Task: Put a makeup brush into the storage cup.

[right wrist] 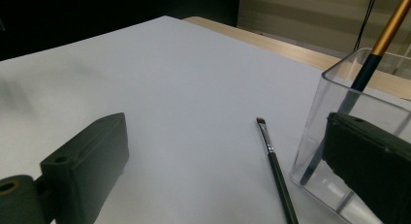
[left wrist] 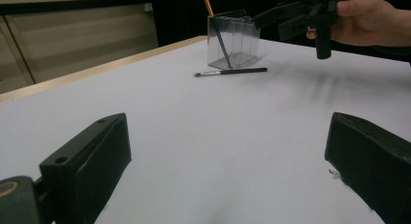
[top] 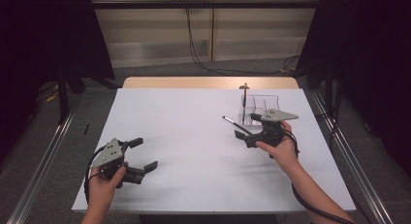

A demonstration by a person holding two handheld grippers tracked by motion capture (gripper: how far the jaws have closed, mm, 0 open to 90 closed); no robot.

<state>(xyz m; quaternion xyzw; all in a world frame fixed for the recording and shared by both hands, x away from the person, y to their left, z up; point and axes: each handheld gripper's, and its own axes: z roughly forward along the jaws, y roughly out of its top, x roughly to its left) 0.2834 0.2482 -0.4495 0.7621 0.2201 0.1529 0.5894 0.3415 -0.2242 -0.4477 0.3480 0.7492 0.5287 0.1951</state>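
A thin black-handled brush with a small flat tip is seen lying flat on the white table surface, on the right side of the scene, just in front of a clear plastic organiser box with several compartments. In the left gripper view the brush is laid crosswise just before the box, close to its base; whether the two touch cannot be told. A second brush with a dark stem and a gold-coloured upper handle is stood tilted inside one compartment of the box.

The right gripper is held by the person's right hand just above the table, next to the lying brush and the box. Its jaws are spread apart and nothing is gripped; in the right gripper view the brush is seen on the table between the two jaws, nearer to the right-hand one, which is set in front of the box wall.

The left gripper is held by the left hand at the near left of the table, well apart from the brush. Its jaws are likewise spread wide and hold nothing, with bare table between them.
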